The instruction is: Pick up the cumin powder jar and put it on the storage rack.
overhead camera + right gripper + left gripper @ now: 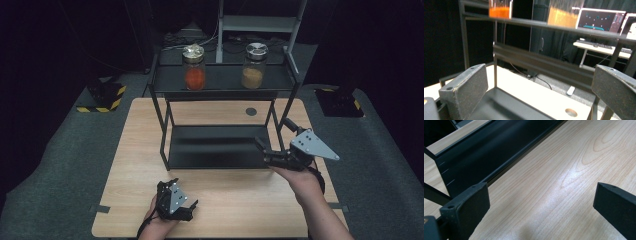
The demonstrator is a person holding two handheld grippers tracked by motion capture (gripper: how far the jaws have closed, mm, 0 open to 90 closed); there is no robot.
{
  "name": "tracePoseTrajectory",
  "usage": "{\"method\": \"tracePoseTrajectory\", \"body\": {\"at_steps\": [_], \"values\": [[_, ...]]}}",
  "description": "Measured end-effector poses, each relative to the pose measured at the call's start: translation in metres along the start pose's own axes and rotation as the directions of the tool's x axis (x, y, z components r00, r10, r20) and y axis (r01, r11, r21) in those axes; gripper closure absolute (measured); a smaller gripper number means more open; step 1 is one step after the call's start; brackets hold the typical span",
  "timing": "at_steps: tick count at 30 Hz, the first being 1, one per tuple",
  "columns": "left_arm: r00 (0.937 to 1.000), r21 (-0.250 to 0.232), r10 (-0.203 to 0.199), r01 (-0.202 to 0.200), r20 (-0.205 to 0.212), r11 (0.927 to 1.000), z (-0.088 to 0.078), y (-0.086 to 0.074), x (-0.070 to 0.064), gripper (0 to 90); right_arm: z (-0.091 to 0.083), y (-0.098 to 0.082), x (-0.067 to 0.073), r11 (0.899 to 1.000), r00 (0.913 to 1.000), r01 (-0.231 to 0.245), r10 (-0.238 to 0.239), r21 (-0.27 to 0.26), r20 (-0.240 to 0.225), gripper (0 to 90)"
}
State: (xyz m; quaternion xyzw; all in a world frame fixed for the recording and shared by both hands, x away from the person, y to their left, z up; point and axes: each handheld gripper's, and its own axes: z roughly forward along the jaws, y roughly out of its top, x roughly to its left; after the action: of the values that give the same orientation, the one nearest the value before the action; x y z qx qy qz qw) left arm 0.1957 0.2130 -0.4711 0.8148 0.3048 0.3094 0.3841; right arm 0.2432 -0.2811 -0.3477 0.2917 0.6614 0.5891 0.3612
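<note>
Right gripper (263,148) reaches in at the black metal two-tier rack (222,161), jaws apart, empty.
Left gripper (186,202) rests spread on the table; next, likely rise to the orange-filled glass jar (194,67).

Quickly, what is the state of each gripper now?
Left gripper: open, holding nothing, over the table.
Right gripper: open, holding nothing, at the rack.

- Bare bench (235,200) lies open in front of the rack (162,130).
- Lower shelf (215,146) is open between the rack's posts.
- Upper shelf (222,77) carries an orange jar (194,67) and tan jar (254,66), gap between.
</note>
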Motion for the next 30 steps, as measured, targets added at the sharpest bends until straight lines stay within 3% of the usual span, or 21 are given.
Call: {"method": "tracePoseTrajectory", "body": {"at_steps": [2,16,30], "values": [[0.9999,-0.001,-0.011,0.011,-0.006,0.9999,0.0,0.0,-0.001,1.0,-0.003,-0.009,0.002,1.0,1.0,-0.002,0.002,0.015,-0.001,0.0],[0.9998,-0.004,0.007,-0.008,-0.016,1.0,0.0,-0.001,-0.004,1.0,-0.019,-0.061,0.005,0.994,0.9999,-0.004,0.005,0.108,-0.012,0.0],[0.9995,-0.012,0.007,-0.007,-0.03,0.9999,-0.001,-0.002,-0.007,1.0,-0.029,-0.114,0.012,0.968,0.9996,-0.027,0.023,0.251,0.017,0.0]]}}
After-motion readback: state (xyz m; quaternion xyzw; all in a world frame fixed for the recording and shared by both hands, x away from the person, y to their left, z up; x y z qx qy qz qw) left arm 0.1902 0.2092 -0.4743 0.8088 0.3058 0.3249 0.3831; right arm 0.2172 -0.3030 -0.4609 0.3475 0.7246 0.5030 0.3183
